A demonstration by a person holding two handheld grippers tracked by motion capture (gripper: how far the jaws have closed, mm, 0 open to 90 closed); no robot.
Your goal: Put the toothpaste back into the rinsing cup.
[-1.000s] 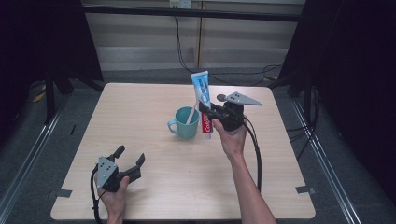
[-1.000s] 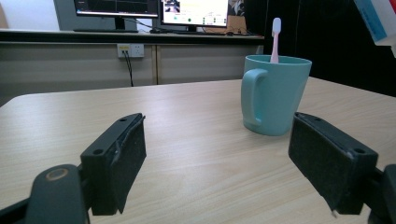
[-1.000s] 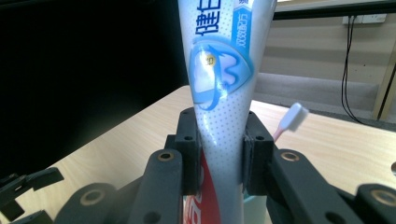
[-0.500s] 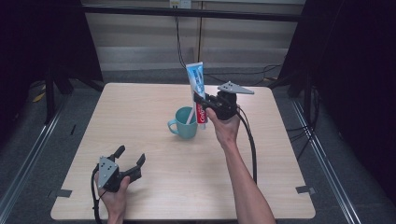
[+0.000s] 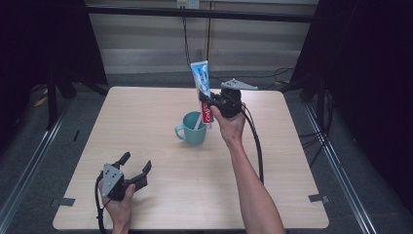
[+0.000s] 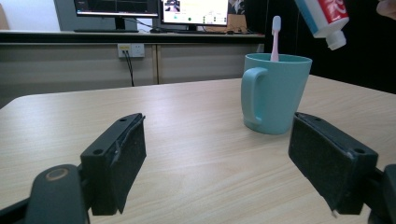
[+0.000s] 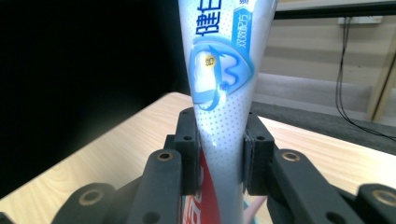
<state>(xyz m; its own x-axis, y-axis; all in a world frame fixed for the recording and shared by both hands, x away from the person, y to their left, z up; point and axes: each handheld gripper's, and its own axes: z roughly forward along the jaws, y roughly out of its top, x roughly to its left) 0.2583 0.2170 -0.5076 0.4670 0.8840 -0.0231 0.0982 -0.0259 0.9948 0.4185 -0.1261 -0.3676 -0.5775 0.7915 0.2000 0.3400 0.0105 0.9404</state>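
Toothpaste tube [image 5: 202, 90] stands cap-down, pinched between right tongs [image 5: 210, 105], over mug [image 5: 193, 127].

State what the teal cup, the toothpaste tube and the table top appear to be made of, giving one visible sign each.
Teal cup: probably plastic; even matte colour, moulded handle.
Toothpaste tube: soft glossy plastic laminate; printed, tapering between the jaws.
Table top: likely wood-look laminate; pale grain, smooth.

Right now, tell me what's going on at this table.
A person's right gripper is shut on a toothpaste tube, held cap-down just above the rim of a teal mug with a toothbrush standing in it. The left gripper rests near the table's front edge, jaws open, holding nothing.
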